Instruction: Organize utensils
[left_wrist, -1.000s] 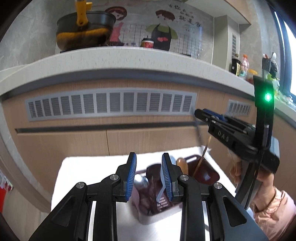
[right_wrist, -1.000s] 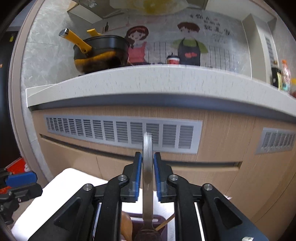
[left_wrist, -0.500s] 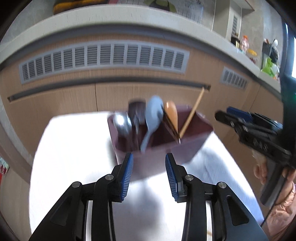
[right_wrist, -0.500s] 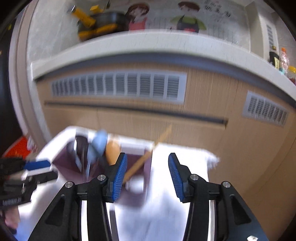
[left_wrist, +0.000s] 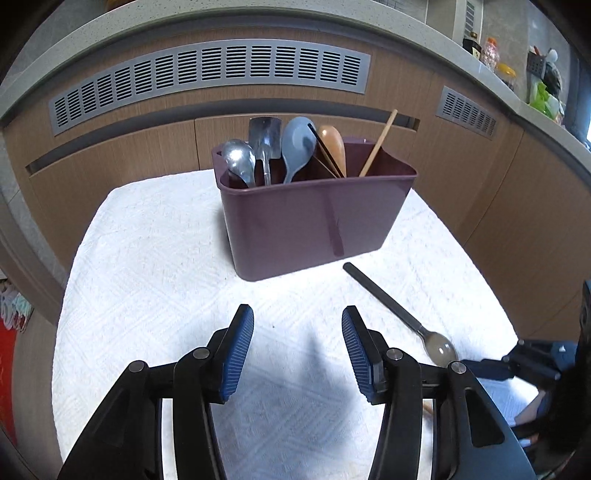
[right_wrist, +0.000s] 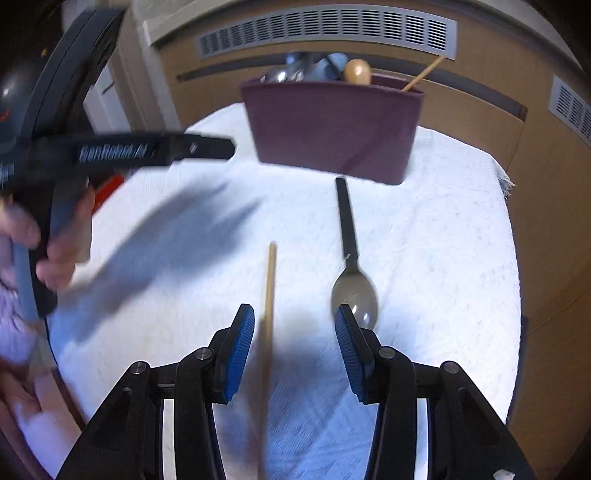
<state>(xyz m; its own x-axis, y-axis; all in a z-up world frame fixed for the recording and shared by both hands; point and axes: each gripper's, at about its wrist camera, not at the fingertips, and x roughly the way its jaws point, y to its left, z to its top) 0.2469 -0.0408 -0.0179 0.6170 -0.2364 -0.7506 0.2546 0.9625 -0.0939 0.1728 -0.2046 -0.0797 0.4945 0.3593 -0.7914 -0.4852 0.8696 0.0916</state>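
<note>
A maroon utensil holder (left_wrist: 314, 218) (right_wrist: 332, 125) stands on the white cloth (left_wrist: 155, 280) with a steel spoon, a steel spatula, a blue spoon, a wooden spoon and a chopstick upright in it. A black-handled spoon (left_wrist: 399, 314) (right_wrist: 351, 258) lies on the cloth in front of the holder. Beside it lies a wooden chopstick (right_wrist: 270, 288), under the gap of my open right gripper (right_wrist: 294, 317) and close to its left finger. My left gripper (left_wrist: 297, 321) hovers over bare cloth, its jaws opening with nothing between them.
Wooden cabinet fronts with grey vent grilles (left_wrist: 207, 70) stand behind the small table. The table's edges fall off close on the left and right. A person's hand (right_wrist: 55, 254) holds the left gripper's handle at the left of the right wrist view.
The right gripper let go of the steel utensil it held over the holder. Both grippers pulled back and sank toward the cloth. The left jaws widened.
</note>
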